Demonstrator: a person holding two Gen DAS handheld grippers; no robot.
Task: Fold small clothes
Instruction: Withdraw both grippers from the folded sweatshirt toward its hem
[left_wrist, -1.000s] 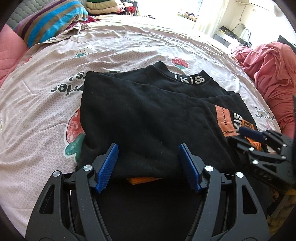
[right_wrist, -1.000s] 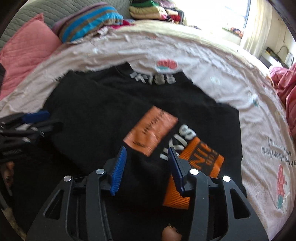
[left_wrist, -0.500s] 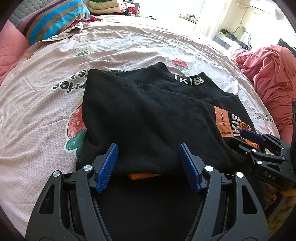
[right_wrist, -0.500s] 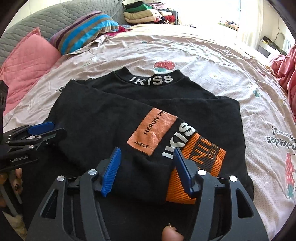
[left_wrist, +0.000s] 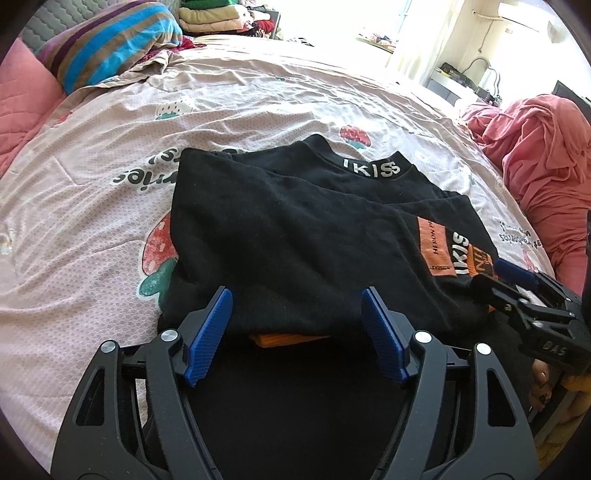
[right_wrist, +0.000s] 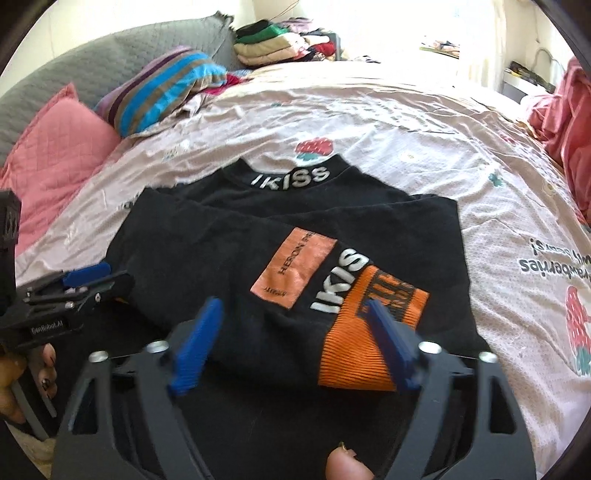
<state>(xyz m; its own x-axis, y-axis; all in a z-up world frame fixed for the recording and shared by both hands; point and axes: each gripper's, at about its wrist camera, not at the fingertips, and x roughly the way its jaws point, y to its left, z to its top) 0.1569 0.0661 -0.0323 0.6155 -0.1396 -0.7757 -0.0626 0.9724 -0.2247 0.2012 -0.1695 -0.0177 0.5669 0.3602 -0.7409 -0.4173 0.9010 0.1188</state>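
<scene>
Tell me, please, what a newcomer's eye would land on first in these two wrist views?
First, the black top, partly folded in the middle of the strawberry-print bedsheet, with its white IKISS collar at the far edge and an orange patch and orange cuff near the right gripper. That gripper's blue jaws are opening, with nothing pinched between them. The striped pillow lies at the head of the bed.

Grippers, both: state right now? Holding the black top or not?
Left gripper: jaws opening, nothing clamped; black top lies loose between the pads.
Right gripper: jaws opening, top's orange cuff released.
</scene>
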